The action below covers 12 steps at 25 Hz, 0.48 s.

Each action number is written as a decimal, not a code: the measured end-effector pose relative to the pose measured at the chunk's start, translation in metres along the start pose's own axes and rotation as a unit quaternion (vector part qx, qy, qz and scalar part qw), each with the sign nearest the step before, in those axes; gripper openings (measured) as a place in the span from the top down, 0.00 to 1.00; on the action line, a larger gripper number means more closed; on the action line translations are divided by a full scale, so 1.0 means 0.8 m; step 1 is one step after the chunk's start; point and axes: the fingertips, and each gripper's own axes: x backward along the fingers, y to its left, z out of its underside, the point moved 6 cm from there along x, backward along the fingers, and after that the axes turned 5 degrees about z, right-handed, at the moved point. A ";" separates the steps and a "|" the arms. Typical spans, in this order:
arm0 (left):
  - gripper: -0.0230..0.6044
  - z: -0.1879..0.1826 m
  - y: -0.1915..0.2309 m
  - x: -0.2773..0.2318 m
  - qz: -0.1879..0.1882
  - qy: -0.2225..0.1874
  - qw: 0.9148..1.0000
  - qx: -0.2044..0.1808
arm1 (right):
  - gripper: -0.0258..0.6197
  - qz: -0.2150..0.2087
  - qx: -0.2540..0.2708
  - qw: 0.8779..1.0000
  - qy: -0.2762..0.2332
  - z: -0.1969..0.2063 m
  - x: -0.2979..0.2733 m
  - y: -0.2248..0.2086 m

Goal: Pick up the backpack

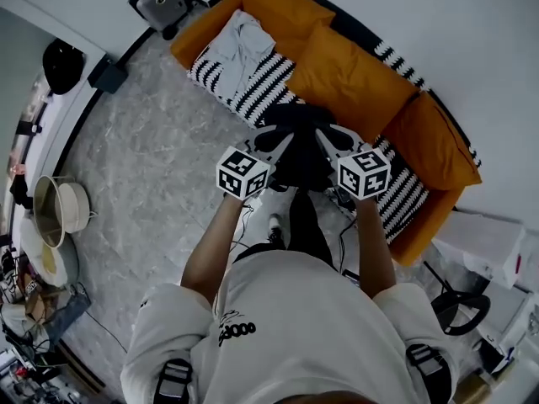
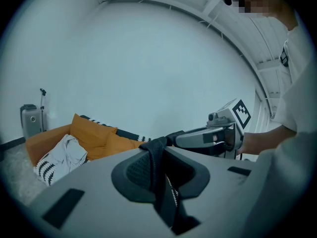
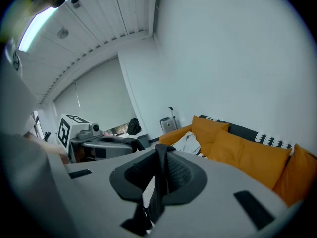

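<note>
The black backpack (image 1: 301,160) hangs between my two grippers in front of the sofa, seen in the head view. My left gripper (image 1: 280,141) is shut on one black strap (image 2: 159,175), which runs up between its pads. My right gripper (image 1: 327,141) is shut on another black strap (image 3: 159,175) in the same way. In the left gripper view the right gripper (image 2: 210,138) shows just beyond, and in the right gripper view the left gripper (image 3: 101,145) shows at the left. The two stand close together, side by side. The bag's body is hidden in both gripper views.
An orange sofa (image 1: 354,78) with a black-and-white patterned seat stands right behind the backpack, a grey-white cloth (image 1: 236,45) on its left end. A small suitcase (image 1: 160,2) stands at the far left corner. A round basket (image 1: 59,209) sits at the left, a chair (image 1: 459,310) at the right.
</note>
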 end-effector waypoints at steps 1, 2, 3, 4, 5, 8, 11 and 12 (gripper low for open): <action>0.87 -0.002 -0.013 0.013 0.001 -0.003 1.000 -0.007 | 0.86 -0.005 0.006 1.000 -0.004 0.000 0.013 0.014; 0.87 -0.004 -0.027 0.027 0.002 -0.006 1.000 -0.014 | 0.86 -0.009 0.012 1.000 -0.009 0.000 0.027 0.028; 0.87 -0.006 -0.042 0.041 0.003 -0.010 1.000 -0.022 | 0.86 -0.013 0.019 1.000 -0.013 0.001 0.041 0.043; 0.87 -0.008 -0.056 0.054 0.003 -0.014 0.999 -0.030 | 0.86 -0.016 0.026 0.999 -0.017 0.000 0.055 0.058; 0.87 -0.011 -0.071 0.067 0.003 -0.019 0.999 -0.038 | 0.86 -0.019 0.033 0.999 -0.022 -0.001 0.068 0.072; 0.87 -0.023 -0.108 0.104 0.000 -0.038 0.997 -0.061 | 0.86 -0.026 0.051 0.998 -0.042 -0.008 0.106 0.111; 0.87 -0.041 -0.140 0.135 -0.009 -0.057 0.994 -0.088 | 0.86 -0.028 0.070 0.995 -0.064 -0.021 0.141 0.145; 0.87 -0.048 -0.151 0.145 -0.013 -0.062 0.993 -0.097 | 0.86 -0.029 0.076 0.994 -0.071 -0.026 0.152 0.156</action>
